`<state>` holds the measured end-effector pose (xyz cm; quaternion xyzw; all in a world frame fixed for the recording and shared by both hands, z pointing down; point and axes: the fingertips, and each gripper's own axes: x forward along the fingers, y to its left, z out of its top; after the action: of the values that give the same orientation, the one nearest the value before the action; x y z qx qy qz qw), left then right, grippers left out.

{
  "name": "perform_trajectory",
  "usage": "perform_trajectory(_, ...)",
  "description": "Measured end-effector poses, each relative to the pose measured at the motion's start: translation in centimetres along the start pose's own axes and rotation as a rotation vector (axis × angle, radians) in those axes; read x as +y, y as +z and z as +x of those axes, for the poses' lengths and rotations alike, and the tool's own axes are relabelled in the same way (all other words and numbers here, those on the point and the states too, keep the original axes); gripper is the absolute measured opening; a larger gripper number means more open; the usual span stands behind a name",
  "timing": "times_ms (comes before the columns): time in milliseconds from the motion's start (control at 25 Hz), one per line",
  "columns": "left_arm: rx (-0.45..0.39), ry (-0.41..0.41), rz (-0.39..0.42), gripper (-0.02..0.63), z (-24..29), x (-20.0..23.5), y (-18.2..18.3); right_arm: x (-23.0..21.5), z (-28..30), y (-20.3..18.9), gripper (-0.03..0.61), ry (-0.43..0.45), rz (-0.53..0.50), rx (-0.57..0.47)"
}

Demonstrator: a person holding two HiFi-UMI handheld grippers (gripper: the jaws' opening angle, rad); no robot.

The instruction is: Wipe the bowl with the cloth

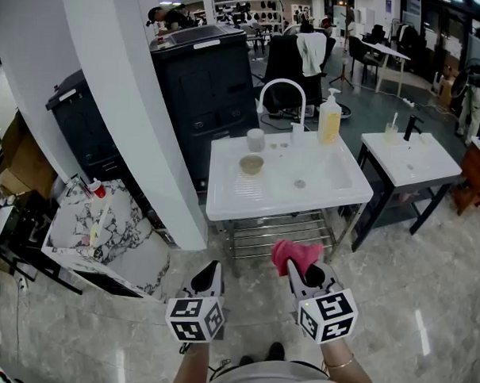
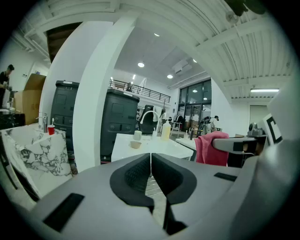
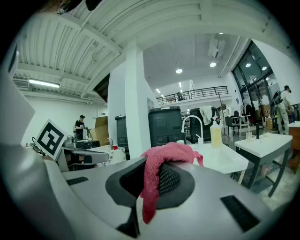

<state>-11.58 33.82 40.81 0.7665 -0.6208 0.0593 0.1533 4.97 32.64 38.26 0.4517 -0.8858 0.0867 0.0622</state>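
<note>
A small tan bowl [image 1: 251, 163] sits on the left side of the white sink unit [image 1: 224, 202], a few steps ahead of me. It also shows far off as the bowl [image 2: 135, 145] in the left gripper view. My right gripper [image 1: 296, 266] is shut on a pink cloth [image 1: 294, 254], which drapes over its jaws as the cloth [image 3: 161, 161]. My left gripper [image 1: 213, 269] is shut with nothing in it; its pads meet in the left gripper view [image 2: 151, 161]. Both grippers hang in the air well short of the sink.
On the sink's back edge stand an arched tap [image 1: 281, 97], a yellow soap bottle [image 1: 330, 119] and a white cup [image 1: 256, 139]. A white pillar [image 1: 140, 119] rises at the left, with a marble counter [image 1: 119, 229] beside it. A second white basin [image 1: 408, 158] stands to the right.
</note>
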Motion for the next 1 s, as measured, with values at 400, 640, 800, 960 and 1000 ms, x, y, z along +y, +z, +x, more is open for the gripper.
perform_trajectory(400, -0.014, 0.012, -0.002, 0.026, 0.6, -1.7, 0.3, -1.5, -1.3, 0.4, 0.034, 0.013, -0.010, -0.014)
perform_trajectory(640, -0.014, 0.017, -0.001, 0.028, 1.3, -2.7, 0.0, -2.7, -1.7, 0.2, 0.034, 0.021, 0.003, -0.023)
perform_trajectory(800, -0.024, 0.021, -0.020, 0.029, 1.9, -3.0, 0.3, -3.4, -1.9, 0.2, 0.034, 0.029, 0.019, -0.026)
perform_trajectory(960, -0.038, 0.024, -0.058, 0.074, 2.6, -3.4, 0.4, -4.3, -2.0, 0.1, 0.035, 0.039, 0.033, -0.032)
perform_trajectory(1000, -0.040, 0.025, -0.063, 0.075, 2.7, -3.4, 0.4, -4.4, -1.9, 0.0, 0.034, 0.040, 0.035, -0.030)
